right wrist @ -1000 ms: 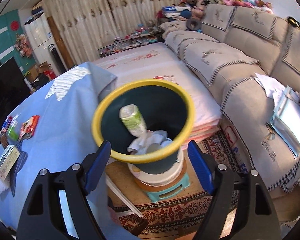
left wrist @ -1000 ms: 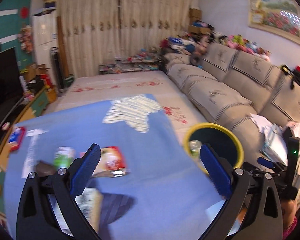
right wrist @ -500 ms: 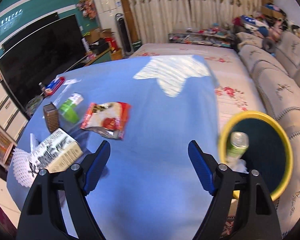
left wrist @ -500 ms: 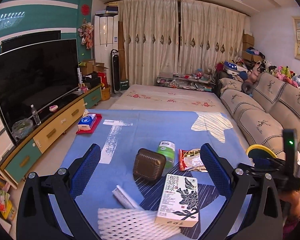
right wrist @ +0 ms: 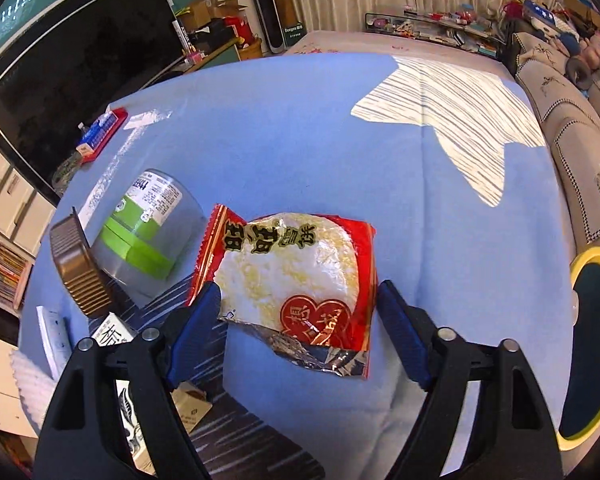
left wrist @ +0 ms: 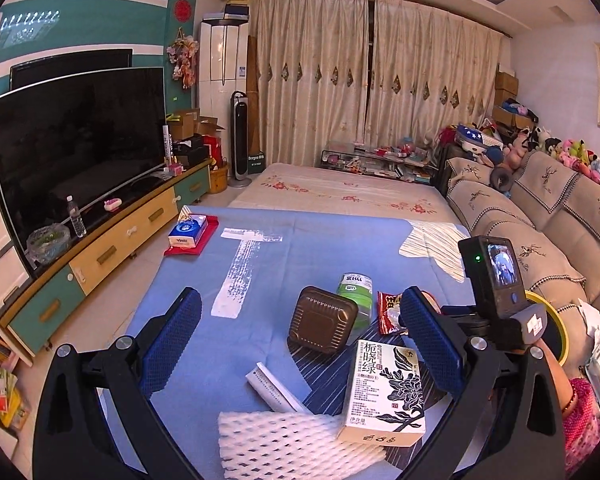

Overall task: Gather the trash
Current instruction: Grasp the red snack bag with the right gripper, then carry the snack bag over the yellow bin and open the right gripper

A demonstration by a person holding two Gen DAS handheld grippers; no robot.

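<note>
Trash lies on the blue tablecloth [left wrist: 260,280]: a brown plastic tub [left wrist: 322,322], a green-labelled bottle [left wrist: 354,292] on its side, a white-and-black tea box [left wrist: 384,392], a white foam net [left wrist: 288,440] and a white paper strip [left wrist: 276,390]. My left gripper [left wrist: 299,295] hangs open above them, holding nothing. A red rice-cracker packet [right wrist: 296,272] lies flat between the jaws of my right gripper [right wrist: 298,290], which stands open around it. Its pads sit at the packet's two side edges without squeezing it. The yellow-rimmed bin [right wrist: 588,344] stands off the table's right edge.
A tissue pack on a red tray [left wrist: 190,232] sits at the table's far left corner. A TV on a low cabinet [left wrist: 80,140] lines the left wall, and a sofa [left wrist: 540,216] runs along the right. The right gripper's camera [left wrist: 496,276] and a pink sleeve [left wrist: 580,416] show at right.
Both views swung from the bin to the littered table. My right gripper moved from over the bin to straddle the red packet. The left gripper turned toward the tub and tea box.
</note>
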